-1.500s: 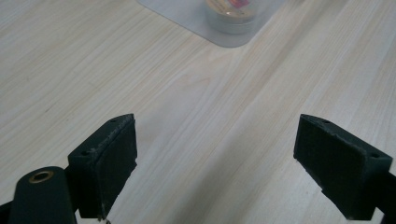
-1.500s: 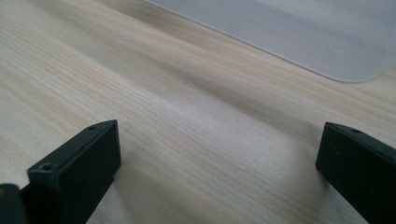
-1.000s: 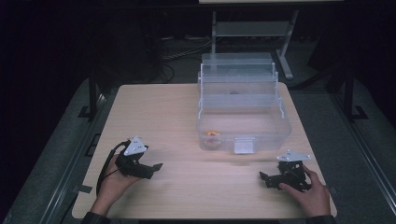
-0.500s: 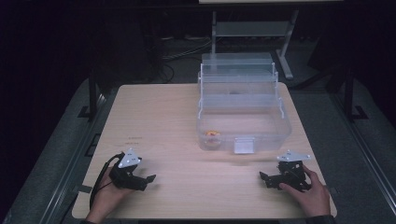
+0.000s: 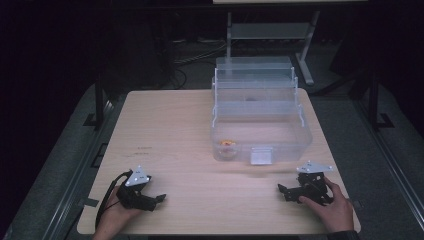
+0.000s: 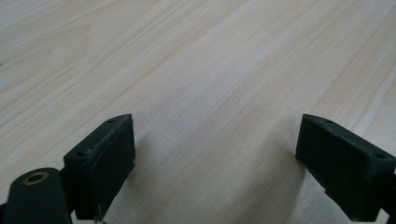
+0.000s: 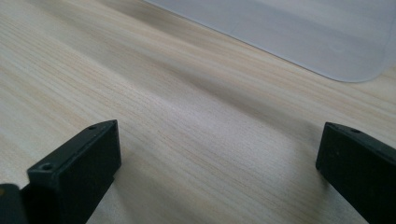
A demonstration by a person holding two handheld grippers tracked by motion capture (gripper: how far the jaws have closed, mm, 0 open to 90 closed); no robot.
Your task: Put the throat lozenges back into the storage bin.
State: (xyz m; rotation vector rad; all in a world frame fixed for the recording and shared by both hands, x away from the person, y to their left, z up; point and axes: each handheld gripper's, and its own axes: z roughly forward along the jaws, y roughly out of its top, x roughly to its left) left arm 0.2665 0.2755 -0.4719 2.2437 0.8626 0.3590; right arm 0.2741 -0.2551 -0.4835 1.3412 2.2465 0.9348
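My left gripper rests on the wooden table near its front left corner, held by a hand. In the left gripper view the left gripper is open, with bare wood between its jaws. My right gripper lies near the front right corner under the other hand. In the right gripper view the right gripper is also open and holds nothing. A clear plastic tiered box stands at the back right of the table, with a small orange object inside its front left corner.
A white latch sits on the box's front wall. The box's rounded base corner lies just beyond the right gripper. A metal stand and cables are on the dark floor behind the table.
My left gripper has moved back toward the table's front edge and a little left. The right gripper and the box have stayed where they were.
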